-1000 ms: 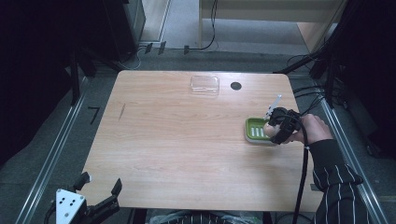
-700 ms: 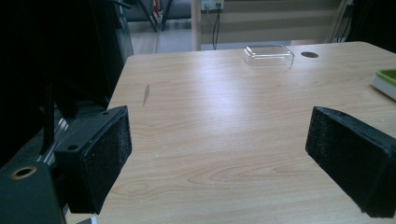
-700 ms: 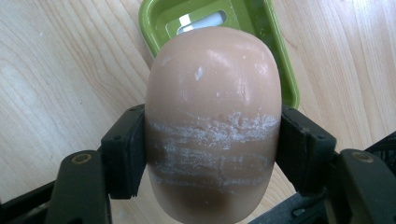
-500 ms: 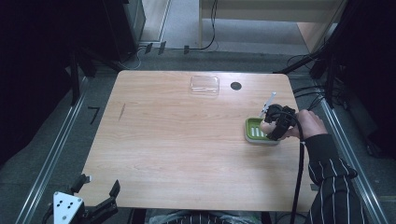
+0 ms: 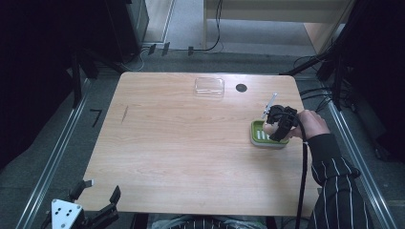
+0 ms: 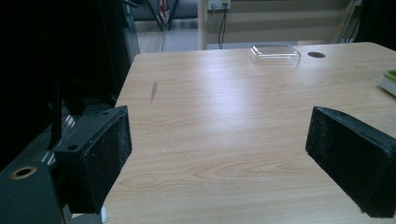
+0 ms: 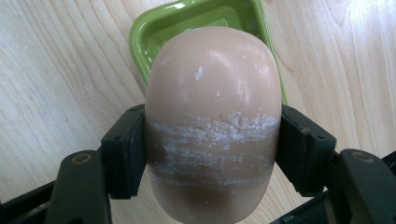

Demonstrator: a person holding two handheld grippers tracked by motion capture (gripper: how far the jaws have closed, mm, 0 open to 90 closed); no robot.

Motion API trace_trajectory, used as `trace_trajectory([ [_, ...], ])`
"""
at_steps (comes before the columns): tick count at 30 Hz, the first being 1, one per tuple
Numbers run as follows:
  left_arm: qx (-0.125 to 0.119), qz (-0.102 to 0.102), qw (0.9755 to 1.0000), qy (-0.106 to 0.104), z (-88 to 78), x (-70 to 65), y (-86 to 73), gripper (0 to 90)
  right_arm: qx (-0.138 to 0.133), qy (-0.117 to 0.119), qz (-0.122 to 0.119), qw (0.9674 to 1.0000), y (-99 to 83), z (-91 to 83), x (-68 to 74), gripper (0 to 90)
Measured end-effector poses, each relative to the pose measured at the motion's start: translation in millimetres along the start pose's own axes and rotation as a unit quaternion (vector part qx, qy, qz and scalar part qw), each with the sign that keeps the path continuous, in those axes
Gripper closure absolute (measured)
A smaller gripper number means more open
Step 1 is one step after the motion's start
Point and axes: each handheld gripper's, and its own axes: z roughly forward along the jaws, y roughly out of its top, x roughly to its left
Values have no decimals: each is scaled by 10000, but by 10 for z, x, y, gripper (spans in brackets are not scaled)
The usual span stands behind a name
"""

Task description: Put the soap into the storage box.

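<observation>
Right gripper [image 5: 273,125] at right of high view, jaws clamped on pinkish soap bar [image 7: 212,121], held above green soap dish [image 7: 154,32], likely lining up to set it in. Left gripper [image 5: 98,205] at lower left, jaws spread wide, holding nothing, parked clear of work.

Bare table [image 6: 224,135] (clear box [image 6: 274,53] beyond)

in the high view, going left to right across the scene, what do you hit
left gripper at the near left corner → clear plastic box → dark round hole in the table → green soap dish → right gripper holding the soap → the person's hand
</observation>
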Motion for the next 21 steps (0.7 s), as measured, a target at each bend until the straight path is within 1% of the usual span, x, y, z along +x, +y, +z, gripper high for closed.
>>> trace_trajectory([
  [6, 3, 4, 10000, 3, 0, 0, 0, 72, 38, 22, -20, 10000, 19, 34, -24, 337],
  [7, 4, -3, 10000, 2, 0, -1, 0, 72, 23, 28, -97, 9999, 23, 48, -33, 337],
  [18, 32, 5, 10000, 1, 8, 0, 1, 72, 50, 37, -189, 9998, 76, 120, -56, 337],
  [21, 33, 0, 10000, 1, 8, 1, 1, 72, 48, 42, -296, 9995, 92, 136, -67, 337],
])
